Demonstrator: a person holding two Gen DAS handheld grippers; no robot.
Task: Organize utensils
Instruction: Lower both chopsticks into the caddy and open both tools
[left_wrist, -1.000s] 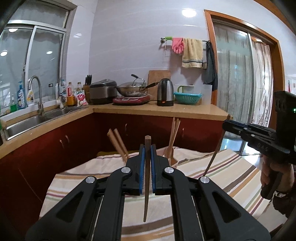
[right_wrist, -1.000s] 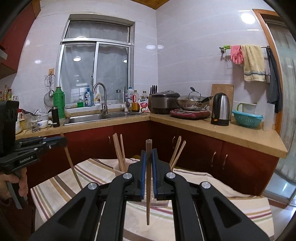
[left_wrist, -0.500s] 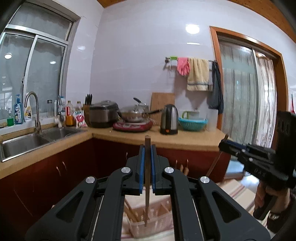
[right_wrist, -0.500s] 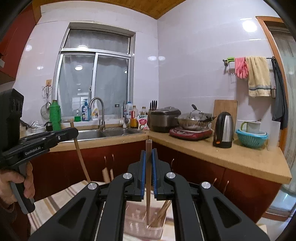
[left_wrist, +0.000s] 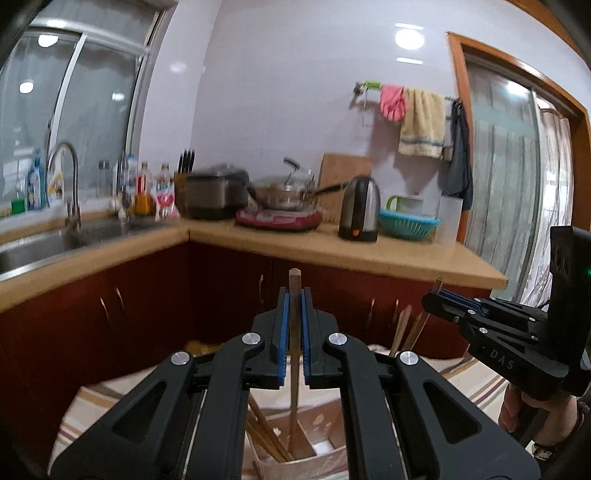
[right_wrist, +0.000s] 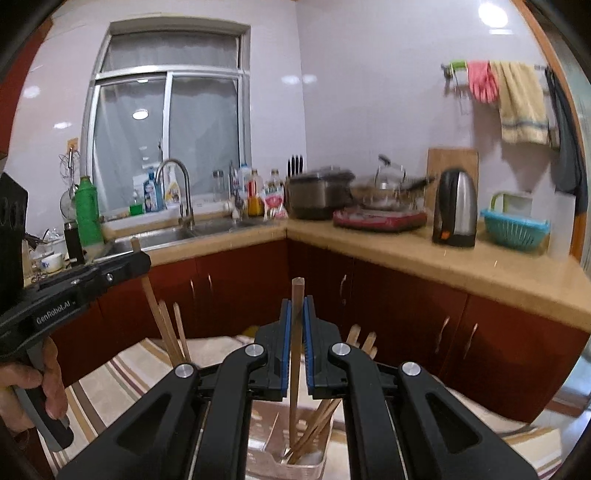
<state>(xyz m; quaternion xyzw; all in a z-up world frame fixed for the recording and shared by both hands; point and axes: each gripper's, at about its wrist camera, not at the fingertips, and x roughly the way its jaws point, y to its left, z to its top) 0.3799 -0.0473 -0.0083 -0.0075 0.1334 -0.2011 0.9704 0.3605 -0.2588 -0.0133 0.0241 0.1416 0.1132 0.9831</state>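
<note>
My left gripper (left_wrist: 293, 295) is shut on a brown chopstick (left_wrist: 294, 387) held upright. Its lower end hangs into a clear plastic holder (left_wrist: 325, 446) with several chopsticks leaning inside. My right gripper (right_wrist: 296, 302) is shut on a second upright chopstick (right_wrist: 294, 391), and its tip dips into the same holder (right_wrist: 317, 461). Each gripper shows in the other's view: the right gripper (left_wrist: 436, 299) at the right edge, the left gripper (right_wrist: 142, 260) at the left, both level and side by side over the holder.
The holder stands on a striped tablecloth (right_wrist: 122, 376). Red cabinets and a tan L-shaped counter (left_wrist: 369, 254) rise just behind, carrying a sink (right_wrist: 173, 232), a kettle (left_wrist: 360, 208), a wok and a blue basket (left_wrist: 408, 223). A person's hand (right_wrist: 48, 384) grips the left handle.
Both grippers have moved forward together toward the counter. The holder, at first ahead on the table, now lies right under the fingers with both chopstick tips hanging into it.
</note>
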